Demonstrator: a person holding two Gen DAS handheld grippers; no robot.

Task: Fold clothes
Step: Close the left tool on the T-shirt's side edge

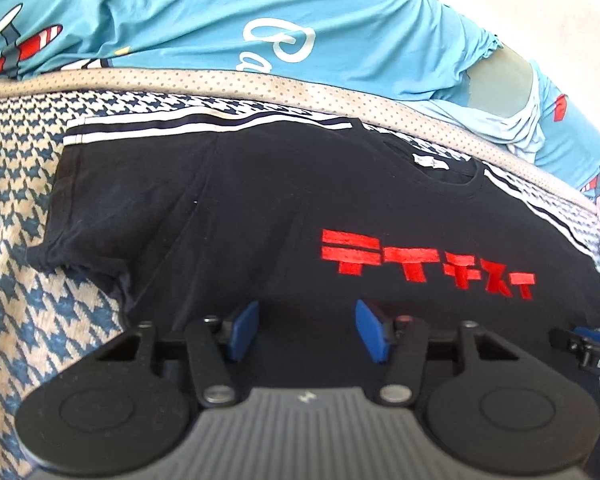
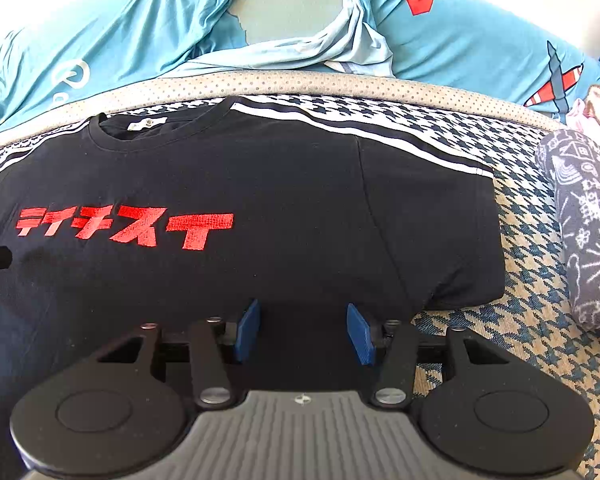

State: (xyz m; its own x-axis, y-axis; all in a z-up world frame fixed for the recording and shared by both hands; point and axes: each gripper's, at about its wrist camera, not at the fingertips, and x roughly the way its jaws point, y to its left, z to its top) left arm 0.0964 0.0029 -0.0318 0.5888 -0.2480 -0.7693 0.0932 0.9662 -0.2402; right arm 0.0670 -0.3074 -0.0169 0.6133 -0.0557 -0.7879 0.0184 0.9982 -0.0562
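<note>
Only the right wrist view shows the grey patterned roll (image 2: pixel 588 232).

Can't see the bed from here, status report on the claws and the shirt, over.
Both claws, left and right, part open above black T-shirt. Shirt flat, unfolded. Patterned roll beside right sleeve.

You've got a matt black cotton tee (image 2: pixel 300 200) with rough red print (image 2: pixel 132 226) on a coarse woven houndstooth cover (image 1: pixel 16 200); tongs (image 1: pixel 306 330) matt black plastic, blue ribbed pads (image 1: pixel 370 332).
</note>
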